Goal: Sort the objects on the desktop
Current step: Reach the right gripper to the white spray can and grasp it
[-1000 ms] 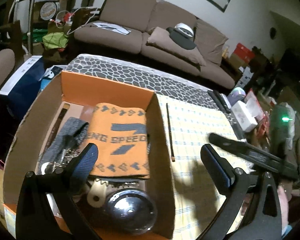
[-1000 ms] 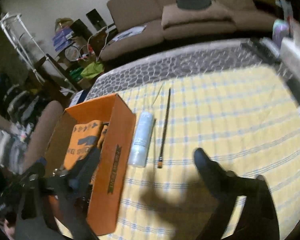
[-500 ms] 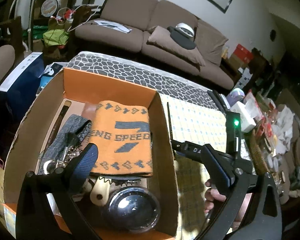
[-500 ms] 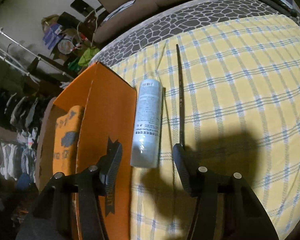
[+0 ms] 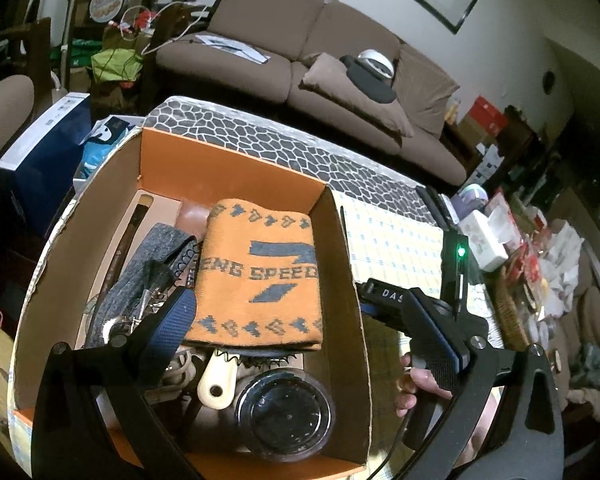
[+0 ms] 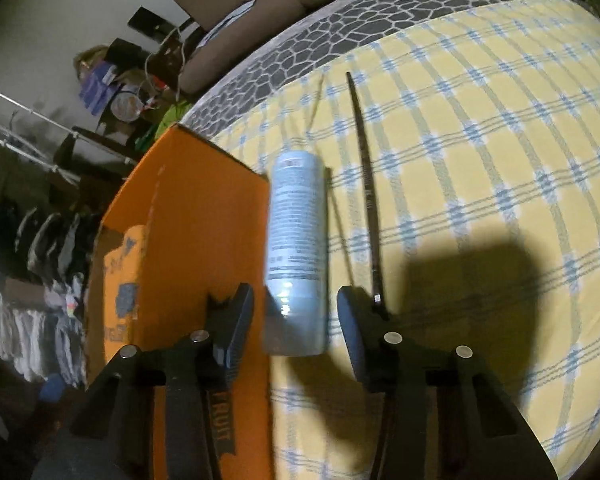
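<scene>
In the right wrist view a pale blue-white cylindrical can (image 6: 296,220) lies on the yellow checked cloth (image 6: 480,200), right beside the orange box's outer wall (image 6: 204,232). My right gripper (image 6: 294,298) straddles the can's near end. Its jaws are closing, with a thin gap still showing on each side of the can. A long thin dark brush (image 6: 364,184) lies just right of the can. In the left wrist view my left gripper (image 5: 300,312) hangs open over the orange box (image 5: 236,168), with nothing between its fingers.
The box holds a folded orange towel (image 5: 260,272), a grey strap (image 5: 148,264), a round dark lid (image 5: 286,412) and a cream handle (image 5: 218,380). A hand (image 5: 414,386) with the right gripper's body (image 5: 388,300) is beside the box. White boxes and clutter (image 5: 484,240) crowd the table's right; a sofa (image 5: 300,40) stands behind.
My right gripper has dropped to the can beside the box, and its jaws have narrowed around it. The left gripper has hardly moved over the box.
</scene>
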`<action>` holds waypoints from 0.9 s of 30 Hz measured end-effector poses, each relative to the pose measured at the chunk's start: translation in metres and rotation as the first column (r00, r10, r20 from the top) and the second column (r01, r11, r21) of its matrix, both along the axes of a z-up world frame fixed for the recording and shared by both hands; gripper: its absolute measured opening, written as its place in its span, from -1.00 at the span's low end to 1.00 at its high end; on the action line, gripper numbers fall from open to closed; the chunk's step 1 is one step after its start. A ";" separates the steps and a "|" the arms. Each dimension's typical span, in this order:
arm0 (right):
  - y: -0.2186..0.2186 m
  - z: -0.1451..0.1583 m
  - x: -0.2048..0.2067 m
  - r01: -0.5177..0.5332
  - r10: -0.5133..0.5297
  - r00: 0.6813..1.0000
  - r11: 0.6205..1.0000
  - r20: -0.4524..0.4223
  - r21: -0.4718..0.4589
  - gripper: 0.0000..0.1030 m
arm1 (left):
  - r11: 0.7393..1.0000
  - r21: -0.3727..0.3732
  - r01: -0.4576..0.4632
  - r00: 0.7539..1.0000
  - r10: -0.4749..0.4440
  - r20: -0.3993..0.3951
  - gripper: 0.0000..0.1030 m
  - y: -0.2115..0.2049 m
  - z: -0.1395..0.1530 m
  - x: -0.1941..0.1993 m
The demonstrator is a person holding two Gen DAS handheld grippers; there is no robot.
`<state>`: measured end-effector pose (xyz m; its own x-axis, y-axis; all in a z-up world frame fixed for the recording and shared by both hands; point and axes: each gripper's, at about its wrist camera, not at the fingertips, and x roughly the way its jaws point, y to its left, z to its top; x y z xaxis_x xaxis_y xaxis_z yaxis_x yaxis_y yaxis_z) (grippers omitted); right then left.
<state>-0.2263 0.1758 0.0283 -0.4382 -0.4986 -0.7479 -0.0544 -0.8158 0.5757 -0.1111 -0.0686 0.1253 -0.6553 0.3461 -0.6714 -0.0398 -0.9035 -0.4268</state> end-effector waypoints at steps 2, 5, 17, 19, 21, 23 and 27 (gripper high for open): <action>-0.003 0.001 0.000 -0.012 0.012 1.000 1.000 -0.005 0.018 -0.18 | 1.000 0.001 -0.001 1.000 0.001 0.000 0.99 0.000 0.000 0.000; -0.011 0.000 -0.001 -0.035 0.035 0.999 0.998 -0.007 0.049 -0.21 | 1.000 0.002 0.004 1.000 -0.004 0.004 0.99 0.000 0.000 0.000; -0.018 -0.002 0.001 -0.079 0.079 0.997 0.996 -0.014 0.041 -0.33 | 1.000 0.020 0.023 1.000 -0.024 0.015 0.99 0.012 -0.002 0.000; -0.015 0.001 0.004 -0.085 0.086 0.996 0.995 -0.017 0.051 -0.37 | 0.999 0.021 0.026 1.000 -0.027 0.011 0.99 0.014 0.000 0.000; -0.010 0.005 0.009 -0.100 0.100 0.995 0.994 -0.003 0.048 -0.37 | 0.999 0.029 0.031 0.999 -0.031 0.007 0.99 0.016 0.001 0.001; -0.005 0.011 0.018 -0.122 0.123 0.992 0.989 -0.002 0.085 -0.37 | 0.999 0.035 0.037 0.999 -0.038 0.007 0.99 0.019 0.002 0.001; 0.017 0.015 0.037 -0.151 0.150 0.989 0.981 0.013 0.122 -0.37 | 0.997 0.039 0.073 0.997 -0.073 -0.001 0.99 0.034 0.005 0.004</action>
<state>-0.1889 0.1924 0.0431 -0.3623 -0.4630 -0.8089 0.0726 -0.8793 0.4707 -0.1067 -0.0350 0.1302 -0.6272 0.4188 -0.6567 -0.1045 -0.8808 -0.4619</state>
